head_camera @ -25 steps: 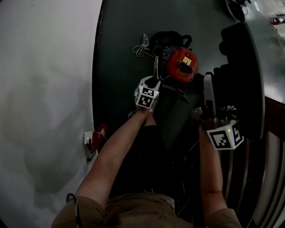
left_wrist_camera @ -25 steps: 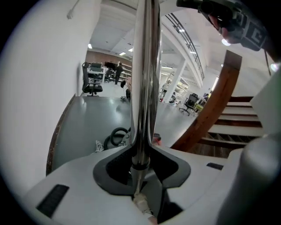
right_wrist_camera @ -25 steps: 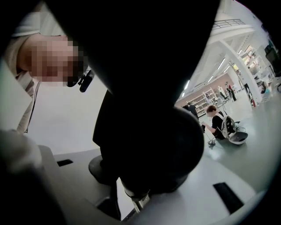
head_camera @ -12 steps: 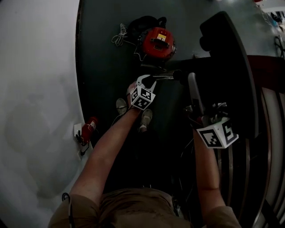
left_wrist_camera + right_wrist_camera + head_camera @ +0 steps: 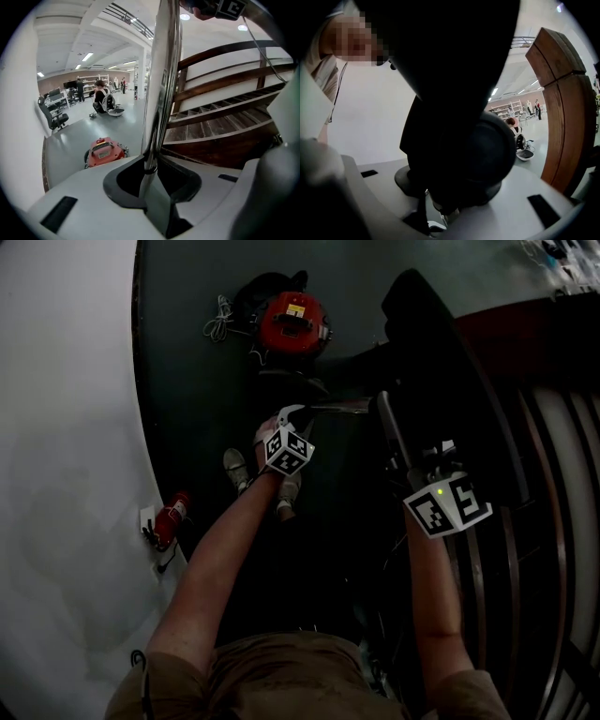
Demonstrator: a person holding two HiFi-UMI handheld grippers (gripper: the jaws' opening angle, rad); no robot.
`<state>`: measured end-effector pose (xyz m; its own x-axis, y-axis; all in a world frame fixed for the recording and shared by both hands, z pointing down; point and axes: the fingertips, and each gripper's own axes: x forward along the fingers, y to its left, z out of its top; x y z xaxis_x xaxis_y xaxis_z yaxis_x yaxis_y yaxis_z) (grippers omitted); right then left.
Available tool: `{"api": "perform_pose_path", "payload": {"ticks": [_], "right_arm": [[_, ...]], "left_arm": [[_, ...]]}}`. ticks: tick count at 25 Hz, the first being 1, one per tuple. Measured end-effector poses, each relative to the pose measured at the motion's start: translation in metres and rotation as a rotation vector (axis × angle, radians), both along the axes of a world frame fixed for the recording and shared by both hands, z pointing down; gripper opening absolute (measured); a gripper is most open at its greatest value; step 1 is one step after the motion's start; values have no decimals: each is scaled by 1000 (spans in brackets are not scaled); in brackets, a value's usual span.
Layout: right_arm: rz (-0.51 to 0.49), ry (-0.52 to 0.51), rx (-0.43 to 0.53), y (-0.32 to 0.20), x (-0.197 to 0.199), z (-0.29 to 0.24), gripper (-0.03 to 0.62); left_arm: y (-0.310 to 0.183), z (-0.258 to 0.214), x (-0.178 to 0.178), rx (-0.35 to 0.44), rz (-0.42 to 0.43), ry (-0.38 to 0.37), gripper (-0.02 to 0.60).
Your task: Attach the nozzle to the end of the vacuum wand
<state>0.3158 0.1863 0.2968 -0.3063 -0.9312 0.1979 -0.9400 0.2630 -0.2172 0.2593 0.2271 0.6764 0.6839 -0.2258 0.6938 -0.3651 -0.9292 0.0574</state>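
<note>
Having just closed, left tool clamps wand; right tool seemingly grips nozzle.

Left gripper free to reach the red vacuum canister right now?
Probably not. The left gripper has just been closing its jaws on the chrome wand, which sits clamped between them. The red canister lies beyond with nothing obvious in the way, but that gripper is occupied.

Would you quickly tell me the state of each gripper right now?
Left gripper: jaws have just been closing, now shut on the shiny metal vacuum wand.
Right gripper: shut on the bulky black plastic nozzle.
</note>
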Motion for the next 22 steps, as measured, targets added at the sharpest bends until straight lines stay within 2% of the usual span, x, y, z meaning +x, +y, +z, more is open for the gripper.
{"api": "perform_pose_path", "payload": {"ticks": [2,7,10,13,15,19,22], "right_arm": [[-8,5,-30,3,7,4,163],[5,30,-44,21,13,8,163],[21,106,-74,33,12,12,163],[45,195,-100,35,12,14,163],[59,193,-115,30,14,14,161],[91,102,-130,29,24,17,161],[109,134,-109,33,25,17,161]], "left_arm": [[7,2,7,-7,29,-12,77],[20,5,13,-17,102,-9,83],[29,8,16,-3,154,-5,84],[33,8,21,-6,172,3,87],[29,7,23,-12,171,3,89],[30,7,23,-7,186,-7,91],[33,6,26,-31,197,-31,92]]}}
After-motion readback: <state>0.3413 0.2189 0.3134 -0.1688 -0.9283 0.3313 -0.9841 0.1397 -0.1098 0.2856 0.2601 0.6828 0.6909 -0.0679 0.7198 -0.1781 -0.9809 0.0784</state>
